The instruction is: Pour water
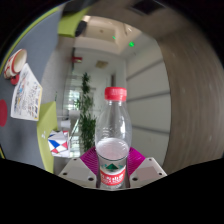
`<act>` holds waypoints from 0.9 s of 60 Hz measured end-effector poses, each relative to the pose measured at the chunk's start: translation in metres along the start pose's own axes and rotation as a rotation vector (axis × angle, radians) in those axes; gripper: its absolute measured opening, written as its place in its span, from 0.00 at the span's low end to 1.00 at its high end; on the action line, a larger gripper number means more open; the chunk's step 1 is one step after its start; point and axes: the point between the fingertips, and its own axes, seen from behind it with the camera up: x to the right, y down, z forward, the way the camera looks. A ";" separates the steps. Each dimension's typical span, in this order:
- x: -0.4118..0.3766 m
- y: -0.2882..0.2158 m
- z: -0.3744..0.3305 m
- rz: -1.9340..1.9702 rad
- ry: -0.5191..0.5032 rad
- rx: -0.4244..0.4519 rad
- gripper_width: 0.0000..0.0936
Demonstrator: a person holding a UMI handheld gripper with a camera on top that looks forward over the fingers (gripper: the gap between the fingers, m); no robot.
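The water bottle, clear plastic with a red cap and a red-and-green label, is standing upright between my two fingers, lifted into view with the room behind it. The cap is looking closed, so I am judging that pouring cannot start until it comes off or a receiving vessel is found; no cup is showing here.

For this step I am keeping the bottle vertical and the grip low on the label band, where the wall is stiffest, and I am planning any tilt slow and about the neck.

My claw is closed to about the bottle's width; both pink pads are appearing to press on the label at either side, so I am holding it.

Beyond, a green-edged counter is carrying papers, and a leafy plant is standing behind the bottle.
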 end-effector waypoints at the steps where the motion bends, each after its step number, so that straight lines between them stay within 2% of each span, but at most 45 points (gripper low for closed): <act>1: -0.004 -0.016 0.005 -0.040 0.000 0.028 0.34; 13: -0.104 -0.142 0.019 -0.434 -0.059 0.294 0.34; 17: -0.136 -0.173 0.010 -0.554 -0.070 0.395 0.34; 22: -0.172 -0.191 0.003 -0.656 -0.096 0.455 0.34; 31: -0.199 -0.190 0.007 -0.700 -0.136 0.444 0.34; 43: -0.160 -0.194 0.010 -0.508 -0.108 0.440 0.34; 48: -0.128 -0.187 0.012 -0.244 -0.126 0.393 0.34; 54: -0.074 -0.167 0.012 0.156 -0.128 0.285 0.34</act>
